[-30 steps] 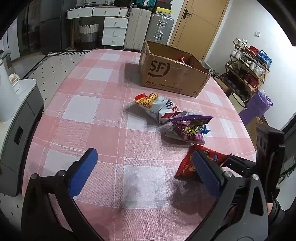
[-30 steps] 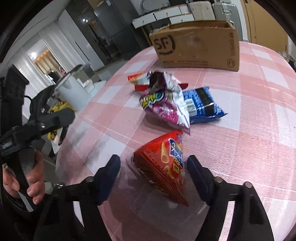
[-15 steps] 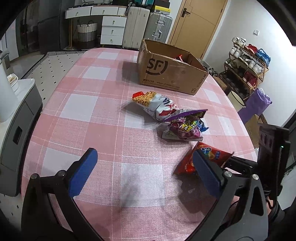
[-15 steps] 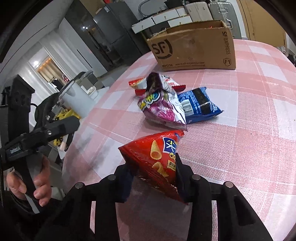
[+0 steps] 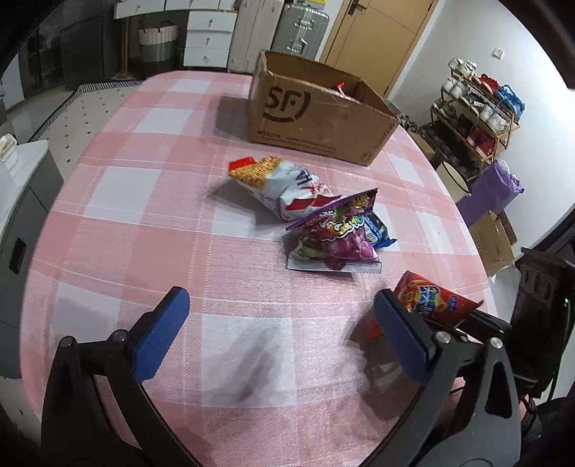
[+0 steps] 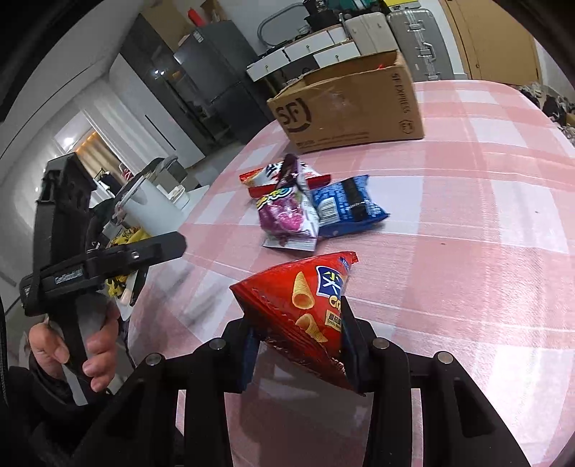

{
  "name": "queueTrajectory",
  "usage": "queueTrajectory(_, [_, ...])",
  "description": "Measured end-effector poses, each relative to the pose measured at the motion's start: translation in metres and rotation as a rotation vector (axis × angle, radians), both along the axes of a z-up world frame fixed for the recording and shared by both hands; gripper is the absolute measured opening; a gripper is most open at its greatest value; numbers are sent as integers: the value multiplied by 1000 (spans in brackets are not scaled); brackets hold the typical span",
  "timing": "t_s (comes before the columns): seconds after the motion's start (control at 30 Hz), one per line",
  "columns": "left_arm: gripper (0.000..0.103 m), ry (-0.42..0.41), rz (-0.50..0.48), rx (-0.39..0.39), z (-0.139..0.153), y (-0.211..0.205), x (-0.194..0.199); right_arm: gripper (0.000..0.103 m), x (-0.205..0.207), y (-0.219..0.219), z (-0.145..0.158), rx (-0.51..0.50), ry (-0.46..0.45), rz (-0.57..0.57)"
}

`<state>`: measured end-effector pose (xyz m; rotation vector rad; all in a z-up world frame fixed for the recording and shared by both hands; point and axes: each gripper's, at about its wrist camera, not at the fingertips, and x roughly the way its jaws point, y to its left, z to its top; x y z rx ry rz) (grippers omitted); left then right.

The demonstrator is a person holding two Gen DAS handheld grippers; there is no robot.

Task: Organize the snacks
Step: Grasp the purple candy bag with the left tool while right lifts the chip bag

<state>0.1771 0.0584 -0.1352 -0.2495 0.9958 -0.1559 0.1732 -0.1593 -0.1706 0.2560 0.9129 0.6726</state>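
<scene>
My right gripper (image 6: 298,334) is shut on a red cone-snack bag (image 6: 305,305) and holds it just above the pink checked tablecloth (image 6: 485,215). In the left wrist view that red bag (image 5: 431,301) shows at the table's right edge, behind my right finger. My left gripper (image 5: 280,301) is open over bare cloth, with nothing between its fingers. A purple bag (image 5: 334,237), a blue bag (image 6: 345,204) and a white-and-red bag (image 5: 284,183) lie together mid-table. Behind them stands an open cardboard box (image 5: 316,118), with something red inside.
A grey-and-white cabinet (image 5: 21,179) stands beside the table's left edge. A shoe rack (image 5: 478,107) and a purple bag (image 5: 496,190) are on the floor to the right. Suitcases (image 5: 298,28) and drawers line the back wall. A hand (image 6: 90,352) holds the left gripper.
My right gripper has shut on the red bag and raised it off the cloth. The left gripper has drifted a little forward and down, still open.
</scene>
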Motion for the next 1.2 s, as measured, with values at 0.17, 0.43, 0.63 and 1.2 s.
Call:
queueTrajectory(0.17, [102, 77, -23, -99, -15, -11, 24, 39, -5, -19, 1, 14, -5, -30])
queueTrajectory(0.43, [102, 116, -19, -114, -28, -36, 54, 39, -7, -40, 1, 39, -6, -67])
queueTrajectory(0.63, [102, 134, -9, -117, -38, -47, 74, 39, -8, -50, -3, 58, 4, -81])
queueTrajectory(1.2, [66, 147, 74, -257, -58, -36, 113, 39, -11, -58, -8, 61, 25, -120])
